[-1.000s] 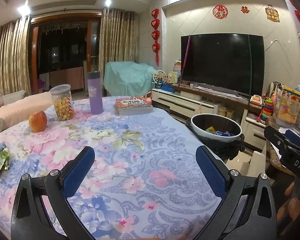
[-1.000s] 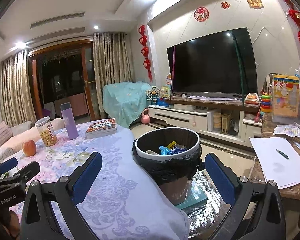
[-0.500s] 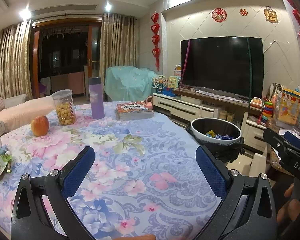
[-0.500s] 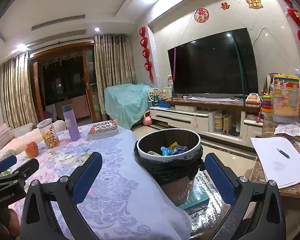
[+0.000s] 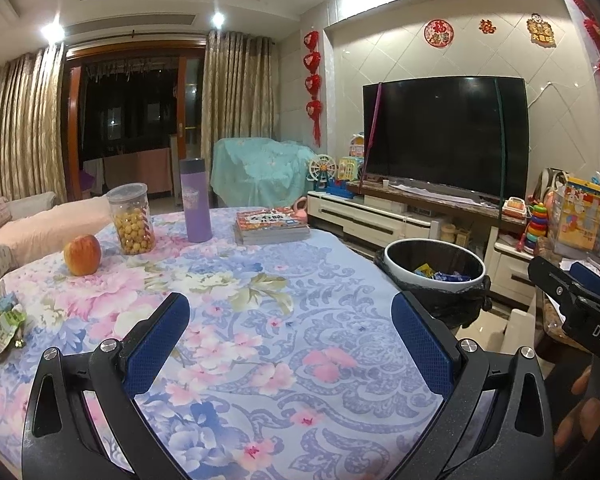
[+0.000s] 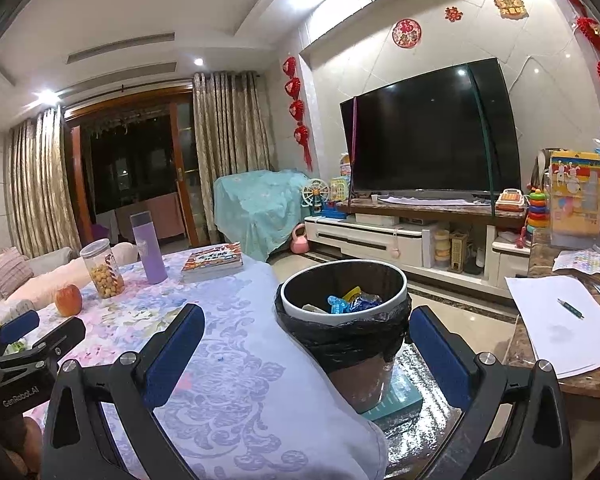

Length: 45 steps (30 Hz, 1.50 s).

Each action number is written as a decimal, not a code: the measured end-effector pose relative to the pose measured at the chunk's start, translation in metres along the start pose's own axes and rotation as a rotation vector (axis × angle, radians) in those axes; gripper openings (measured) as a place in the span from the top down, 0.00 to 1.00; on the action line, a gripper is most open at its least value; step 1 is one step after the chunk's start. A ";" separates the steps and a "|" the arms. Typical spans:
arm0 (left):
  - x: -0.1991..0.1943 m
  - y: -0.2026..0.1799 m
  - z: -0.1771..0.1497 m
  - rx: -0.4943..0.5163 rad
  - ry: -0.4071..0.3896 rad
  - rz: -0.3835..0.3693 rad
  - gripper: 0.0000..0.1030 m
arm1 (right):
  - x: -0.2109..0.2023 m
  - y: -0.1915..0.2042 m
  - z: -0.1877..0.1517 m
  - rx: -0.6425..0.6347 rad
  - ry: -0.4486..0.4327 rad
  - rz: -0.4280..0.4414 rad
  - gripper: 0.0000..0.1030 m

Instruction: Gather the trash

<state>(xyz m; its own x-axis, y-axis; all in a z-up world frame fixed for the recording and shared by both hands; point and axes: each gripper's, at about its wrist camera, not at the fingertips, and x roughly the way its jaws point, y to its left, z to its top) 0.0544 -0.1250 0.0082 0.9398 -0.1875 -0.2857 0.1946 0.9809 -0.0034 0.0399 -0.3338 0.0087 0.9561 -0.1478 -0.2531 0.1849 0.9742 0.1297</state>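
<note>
Trash is found in two places: several wrappers (image 6: 350,300) lie inside the bin (image 6: 342,276), and a small crumpled clump (image 5: 0,328) sits on the table (image 5: 260,340) at its left edge. The bin stands just off the table's right side, lined with a black bag (image 6: 340,340).

The left gripper (image 5: 290,340) is held above the cloth with its jaws wide apart and nothing between them. The right gripper (image 6: 306,344) is likewise spread and empty, with the bin framed between its fingers.

The step in hand is judged to be a pause between items. The clump appears to be the only trash left out. For the next move, the left gripper would need to be swung left and lowered over the clump. The apple (image 5: 82,254), jar (image 5: 131,218), bottle (image 5: 196,200) and books (image 5: 270,226) are not taken for trash.
</note>
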 end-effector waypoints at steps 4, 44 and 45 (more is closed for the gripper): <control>0.000 0.001 -0.001 -0.003 0.002 -0.002 0.00 | 0.001 0.000 0.000 0.000 0.004 0.002 0.00; 0.008 0.000 -0.005 0.007 0.017 -0.024 0.00 | 0.004 0.004 -0.001 0.010 0.014 0.020 0.00; 0.008 0.000 -0.006 0.008 0.017 -0.025 0.00 | 0.004 0.004 -0.001 0.011 0.015 0.021 0.00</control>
<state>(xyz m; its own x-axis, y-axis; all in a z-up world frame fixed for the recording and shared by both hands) 0.0608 -0.1266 0.0004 0.9297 -0.2109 -0.3020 0.2203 0.9754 -0.0032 0.0445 -0.3303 0.0069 0.9563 -0.1251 -0.2641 0.1677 0.9750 0.1455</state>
